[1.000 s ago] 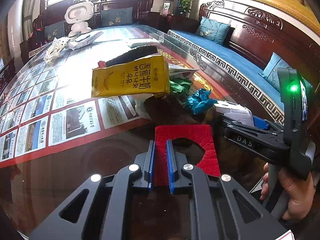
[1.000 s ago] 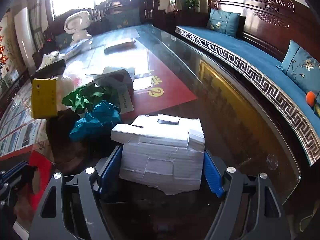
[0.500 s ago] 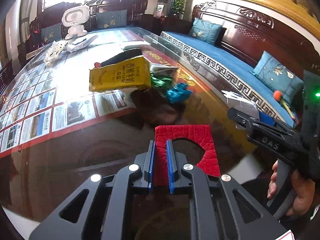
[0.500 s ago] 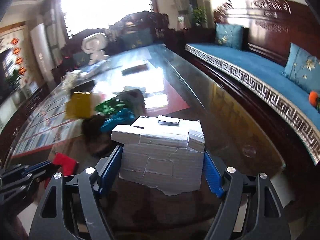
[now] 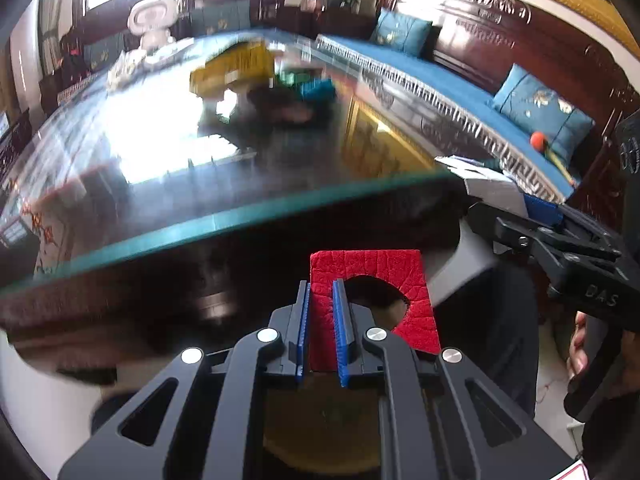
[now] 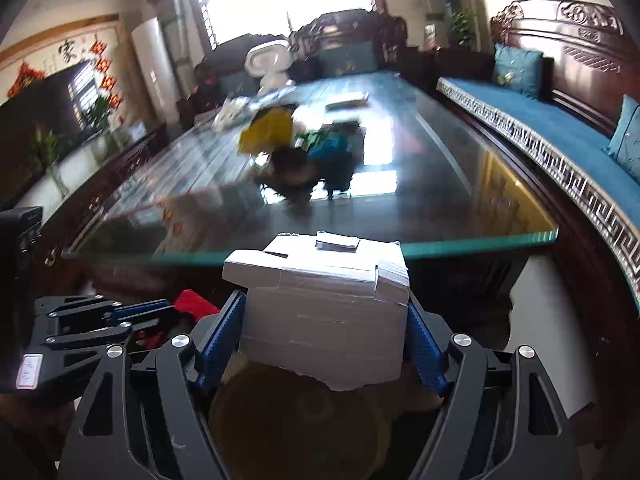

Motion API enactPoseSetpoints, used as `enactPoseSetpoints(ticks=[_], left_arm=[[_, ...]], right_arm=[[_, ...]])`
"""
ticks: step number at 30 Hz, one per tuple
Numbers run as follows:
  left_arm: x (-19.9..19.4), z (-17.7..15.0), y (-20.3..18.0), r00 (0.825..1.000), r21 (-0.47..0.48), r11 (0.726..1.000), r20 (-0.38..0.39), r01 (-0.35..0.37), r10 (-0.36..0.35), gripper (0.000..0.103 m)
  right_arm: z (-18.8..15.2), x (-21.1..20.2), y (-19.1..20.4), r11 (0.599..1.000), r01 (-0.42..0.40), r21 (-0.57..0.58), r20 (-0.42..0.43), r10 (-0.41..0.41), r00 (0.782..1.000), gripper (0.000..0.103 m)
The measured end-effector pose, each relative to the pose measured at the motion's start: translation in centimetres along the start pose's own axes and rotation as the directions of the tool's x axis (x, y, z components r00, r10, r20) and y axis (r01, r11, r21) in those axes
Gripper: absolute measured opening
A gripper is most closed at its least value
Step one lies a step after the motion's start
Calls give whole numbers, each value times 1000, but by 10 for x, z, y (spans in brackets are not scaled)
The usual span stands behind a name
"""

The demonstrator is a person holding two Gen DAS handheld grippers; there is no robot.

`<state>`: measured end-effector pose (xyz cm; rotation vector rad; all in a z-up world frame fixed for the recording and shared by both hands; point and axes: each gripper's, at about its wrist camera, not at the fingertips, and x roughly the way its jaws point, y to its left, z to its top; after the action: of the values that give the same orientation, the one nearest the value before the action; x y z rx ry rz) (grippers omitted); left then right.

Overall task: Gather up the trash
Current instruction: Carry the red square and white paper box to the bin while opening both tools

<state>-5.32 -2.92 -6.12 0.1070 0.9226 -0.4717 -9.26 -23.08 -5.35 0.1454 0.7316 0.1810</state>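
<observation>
Now the red scrap (image 5: 372,276) is pinched between the narrowed blue pads of the left gripper (image 5: 322,332), held out past the green glass edge of the table (image 5: 240,216). The white crumpled box (image 6: 324,316) is clamped by the right gripper (image 6: 324,344), spread wide around it, also off the table and just below its near edge. Farther back on the glass, a blurred heap is seen: a yellow carton (image 6: 270,132) beside green and teal wrappers (image 6: 326,144). A blue-cushioned bench (image 6: 560,128) runs along the right side, apart from the table.
</observation>
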Motion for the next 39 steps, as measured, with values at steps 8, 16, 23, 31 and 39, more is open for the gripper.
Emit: enactPoseSetpoints(ticks=[8,16,23,31,39], left_arm=[[41,-66,0,987,-60,998,-157,8,-18,12],[94,-108,10,955,-102,995,-293,13,-42,80],[108,-121,29,946,-127,991,-324,-47,3,80],[104,-111,45,948,-102,987,-307,-124,87,80],[99,-107,44,947,-89,988,-307,-129,96,80]], right_arm=[[-63,14,11,999,-17,-28,-152,13,988,73],[-106,46,13,999,-16,-39,-269,5,963,73],[-122,64,17,999,-29,-42,-321,14,947,73],[-121,72,23,996,-47,-77,-337,18,941,74],[-117,77,33,992,-48,-116,-335,6,942,80]])
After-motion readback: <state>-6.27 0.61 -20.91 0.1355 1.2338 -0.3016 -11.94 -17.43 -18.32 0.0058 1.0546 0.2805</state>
